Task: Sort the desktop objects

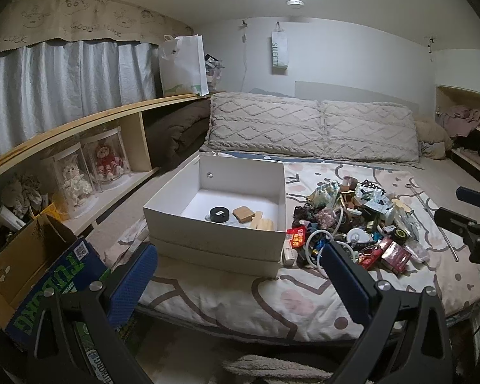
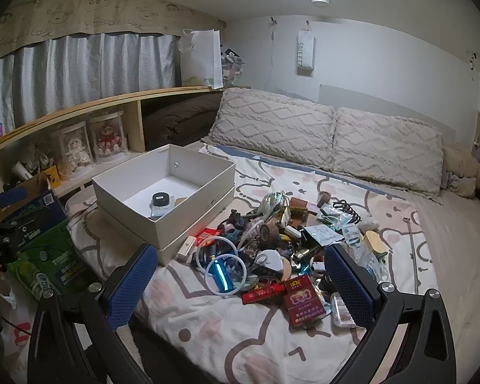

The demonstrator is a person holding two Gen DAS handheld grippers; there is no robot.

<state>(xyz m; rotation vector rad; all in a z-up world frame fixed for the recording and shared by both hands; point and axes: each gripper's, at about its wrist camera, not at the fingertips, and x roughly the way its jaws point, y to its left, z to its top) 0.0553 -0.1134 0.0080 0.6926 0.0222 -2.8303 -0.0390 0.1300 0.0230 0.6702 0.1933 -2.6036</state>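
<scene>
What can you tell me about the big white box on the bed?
The white box is open on top, rectangular, and looks like stiff cardboard. It sits nested in its lid on the patterned bedspread, left of the clutter pile. A small round metal stud shows on its far inner wall. Inside lie a black round tin and some wooden pieces.

Left tongs (image 1: 240,275) and right tongs (image 2: 240,275) were both held level, jaws spread wide, gripping nothing.

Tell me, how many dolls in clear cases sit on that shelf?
2: the cream-dressed doll on the left, the red-dressed doll right beside it, both in the wooden shelf. Others may be hidden.
</scene>
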